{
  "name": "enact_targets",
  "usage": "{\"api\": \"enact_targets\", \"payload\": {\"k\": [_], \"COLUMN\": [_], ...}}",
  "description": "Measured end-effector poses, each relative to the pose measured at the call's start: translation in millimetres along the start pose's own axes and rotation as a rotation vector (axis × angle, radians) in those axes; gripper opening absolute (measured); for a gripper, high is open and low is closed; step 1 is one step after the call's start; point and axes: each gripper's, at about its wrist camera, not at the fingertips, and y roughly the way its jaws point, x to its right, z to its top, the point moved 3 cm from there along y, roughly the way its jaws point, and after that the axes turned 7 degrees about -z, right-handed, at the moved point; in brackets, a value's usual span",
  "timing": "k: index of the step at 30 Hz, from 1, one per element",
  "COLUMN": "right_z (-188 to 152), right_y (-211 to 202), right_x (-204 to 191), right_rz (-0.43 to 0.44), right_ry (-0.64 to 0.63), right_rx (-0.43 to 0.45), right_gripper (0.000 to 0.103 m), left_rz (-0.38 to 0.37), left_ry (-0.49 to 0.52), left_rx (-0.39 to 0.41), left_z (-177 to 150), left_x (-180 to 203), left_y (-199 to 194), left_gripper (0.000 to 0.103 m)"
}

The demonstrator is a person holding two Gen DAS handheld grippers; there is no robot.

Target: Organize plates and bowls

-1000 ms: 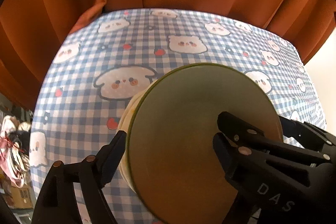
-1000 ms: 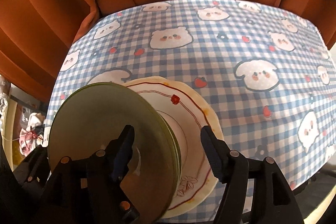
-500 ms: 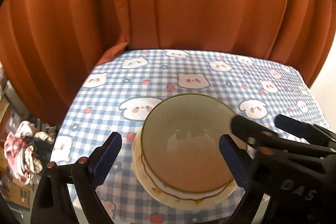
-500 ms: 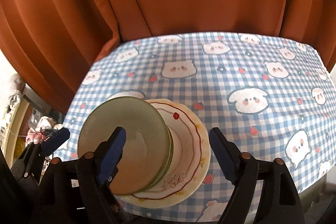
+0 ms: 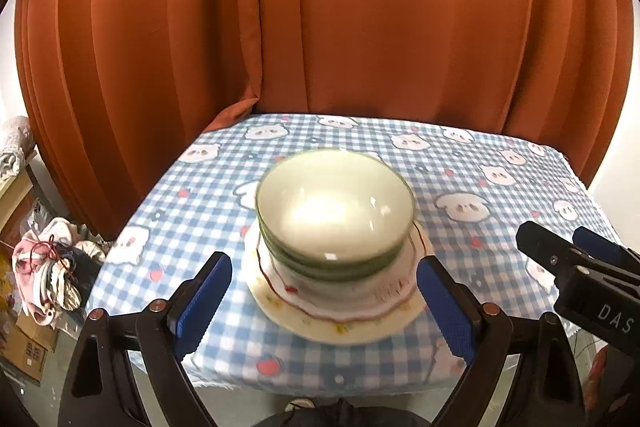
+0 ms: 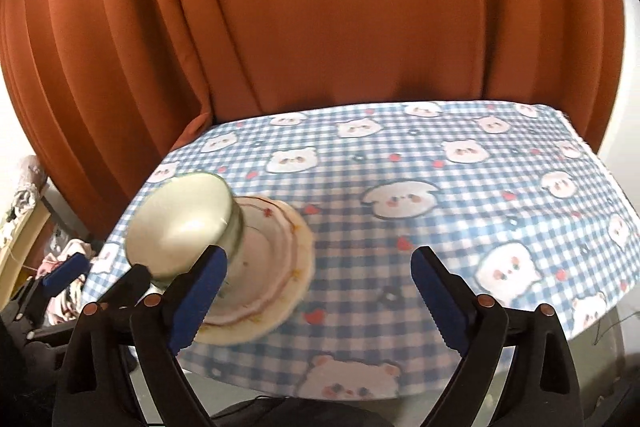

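Note:
A stack of pale green bowls (image 5: 334,215) sits on cream plates with a red line (image 5: 340,315) near the table's front left. It also shows in the right wrist view: the bowls (image 6: 182,221) on the plates (image 6: 276,267). My left gripper (image 5: 324,301) is open and empty, held back from the stack, its jaws standing wider than the plates. My right gripper (image 6: 314,291) is open and empty, to the right of the stack. The right gripper also shows at the right edge of the left wrist view (image 5: 576,259).
The table wears a blue gingham cloth with bear prints (image 6: 440,187). An orange curtain (image 5: 360,27) hangs close behind it. Clutter and boxes lie on the floor at the left (image 5: 44,267). The cloth's front edge (image 5: 320,383) is just below the grippers.
Both grippers have pulled back and up from the bowl stack. The stack now looks smaller and farther away and rests on the plates. Both grippers stay open.

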Motion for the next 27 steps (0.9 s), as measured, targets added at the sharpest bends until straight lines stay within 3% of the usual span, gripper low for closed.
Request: {"api": "enact_targets", "payload": {"k": [11, 27], "right_z": [-38, -42], "right_y": [-31, -47], "right_x": [14, 26], "right_rz": [-0.038, -0.071], "right_ry": [-0.019, -0.01], "right_rx": [0.038, 0.061], "right_gripper": [0.098, 0.099], "left_rz": [0.0, -0.014], "left_ry": [0.011, 0.022], "left_rx": [0.005, 0.035], "left_z": [-24, -28], "left_x": [15, 28], "left_y": [-20, -32], "left_gripper": [0.095, 0.095]}}
